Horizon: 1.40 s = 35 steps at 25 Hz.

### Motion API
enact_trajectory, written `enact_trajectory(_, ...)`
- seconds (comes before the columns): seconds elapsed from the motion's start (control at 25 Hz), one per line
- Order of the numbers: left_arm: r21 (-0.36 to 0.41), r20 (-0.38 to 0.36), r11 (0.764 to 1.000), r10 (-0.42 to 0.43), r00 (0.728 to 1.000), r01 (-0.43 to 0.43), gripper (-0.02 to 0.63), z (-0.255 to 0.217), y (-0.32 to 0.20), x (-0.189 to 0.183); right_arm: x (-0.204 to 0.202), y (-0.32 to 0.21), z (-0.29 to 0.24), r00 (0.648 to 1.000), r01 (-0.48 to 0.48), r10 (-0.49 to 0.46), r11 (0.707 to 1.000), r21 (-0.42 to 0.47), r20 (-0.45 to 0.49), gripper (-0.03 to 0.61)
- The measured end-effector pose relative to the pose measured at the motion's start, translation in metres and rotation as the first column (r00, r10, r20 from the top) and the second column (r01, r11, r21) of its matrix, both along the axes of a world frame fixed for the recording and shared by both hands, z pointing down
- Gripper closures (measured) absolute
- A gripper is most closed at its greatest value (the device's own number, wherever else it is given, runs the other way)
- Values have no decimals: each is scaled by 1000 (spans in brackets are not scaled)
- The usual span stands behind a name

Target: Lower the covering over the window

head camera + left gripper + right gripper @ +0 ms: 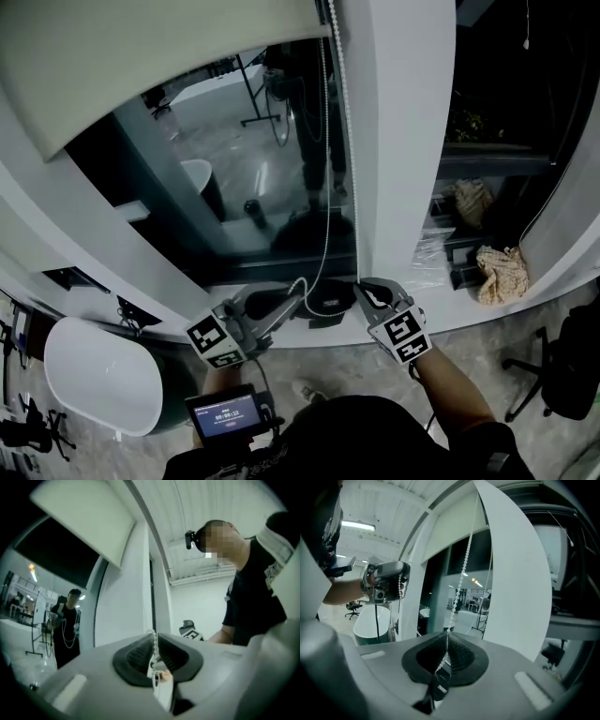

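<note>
White beaded chain (343, 122) is what both claws are working. It drops from high above them along the pale frame (403, 141) and loops back just ahead of their tips, near the sill (487, 309). The left claw (289, 300) is pinched narrow on one strand, with beads rising out from between its black pads. The right claw (367, 292) is clamped tight on the other strand, which climbs straight up from its tips. The two claws sit side by side, near each other. The blind (159, 56) hangs far above and to the left of both claws and covers only the top of the window. The dark glass (216, 178) ahead of the claws is bare. I judge that the job is in its hauling step, with most of the lowering not yet done. The next move likely calls for a hand-over-hand pull. One claw would draw its strand down towards the sill while the other lets go, reaches higher up the same run and grips again. I cannot tell from here which strand brings the blind down. The pull should follow the line of the chain, so the beads do not slip out of the pads.
</note>
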State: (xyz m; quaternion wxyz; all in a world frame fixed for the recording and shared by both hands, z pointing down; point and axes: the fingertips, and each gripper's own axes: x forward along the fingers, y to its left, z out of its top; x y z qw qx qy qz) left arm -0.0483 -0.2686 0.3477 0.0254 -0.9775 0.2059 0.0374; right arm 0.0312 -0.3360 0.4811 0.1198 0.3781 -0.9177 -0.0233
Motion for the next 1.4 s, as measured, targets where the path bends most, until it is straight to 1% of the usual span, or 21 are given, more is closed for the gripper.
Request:
enact_trajectory(0.08, -55, -10, 998, 24, 1000, -25, 532, 0, -4, -20, 10, -2, 10, 1000, -23, 23, 999, -38, 14, 571)
enact_trajectory(0.12, -79, -40, 997, 16, 999, -19, 535, 0, -7, -33, 14, -2, 11, 999, -32, 33, 999, -43, 23, 571)
enact_trajectory(0.16, -101, -79, 995, -2, 997, -6, 505, 0, -11, -47, 17, -2, 10, 999, -40, 41, 998, -41, 30, 571)
enact_trajectory(0.24, -132, -133, 991, -52, 990, 34, 488, -2, -21, -70, 21, 0, 8, 999, -45, 46, 998, -35, 29, 571)
enact_trajectory(0.32, -115, -112, 990, -95, 989, 82, 483, -5, -27, -79, 23, 2, 9, 999, -44, 45, 998, -36, 23, 571)
enact_trajectory(0.4, -93, -79, 993, -81, 994, 74, 432, -12, -31, -78, 23, 3, 9, 998, -50, 51, 998, -33, 24, 571)
enact_trajectory(0.44, -91, -81, 994, -68, 994, 61, 427, -17, -33, -80, 22, 2, 9, 998, -53, 53, 998, -34, 24, 571)
enact_trajectory(0.52, -85, -139, 994, -82, 987, 71, 404, -32, -38, -96, 21, 0, 18, 999, -51, 51, 997, -56, 15, 572)
enact_trajectory(0.6, -74, -212, 989, -138, 967, 125, 403, -44, -40, -113, 20, 5, 33, 999, -37, 36, 995, -92, -3, 572)
enact_trajectory(0.64, -66, -217, 987, -154, 964, 143, 405, -45, -39, -113, 19, 11, 41, 1000, -26, 24, 994, -108, -15, 572)
enact_trajectory(0.72, -46, -176, 991, -130, 976, 124, 431, -45, -32, -94, 11, 21, 57, 999, -1, -5, 992, -128, -45, 571)
enact_trajectory(0.8, -41, -159, 999, -42, 986, 36, 430, -50, -28, -73, 1, 25, 73, 997, 10, -21, 989, -150, -69, 571)
enact_trajectory(0.88, -100, -135, 991, 77, 988, -90, 423, -45, -19, -64, 3, 19, 92, 995, -14, -4, 983, -185, -97, 571)
enact_trajectory(0.92, -153, -84, 979, 122, 989, -133, 414, -33, -13, -64, 10, 16, 101, 994, -37, 15, 978, -203, -110, 571)
enact_trajectory(0.96, -210, -15, 968, 136, 991, -136, 408, -15, -9, -66, 21, 14, 107, 993, -62, 37, 974, -219, -116, 571)
enact_trajectory(1.04, -288, 113, 957, 76, 991, -41, 404, 21, -12, -79, 41, 10, 112, 991, -100, 75, 965, -241, -112, 571)
enact_trajectory(1.16, -311, 218, 940, -70, 973, 137, 379, 58, -32, -100, 50, 4, 116, 989, -120, 92, 962, -247, -120, 571)
enact_trajectory(1.28, -292, 359, 913, -173, 917, 286, 362, 83, -43, -118, 49, 3, 116, 986, -127, 97, 964, -235, -138, 571)
enact_trajectory(1.32, -283, 379, 906, -196, 904, 315, 362, 84, -44, -124, 50, 2, 115, 985, -130, 100, 964, -232, -137, 571)
enact_trajectory(1.36, -271, 363, 907, -213, 907, 322, 362, 80, -45, -128, 51, 2, 114, 987, -129, 101, 963, -238, -128, 571)
enact_trajectory(1.4, -259, 307, 916, -222, 926, 305, 364, 71, -44, -128, 51, 4, 114, 989, -121, 95, 960, -251, -114, 571)
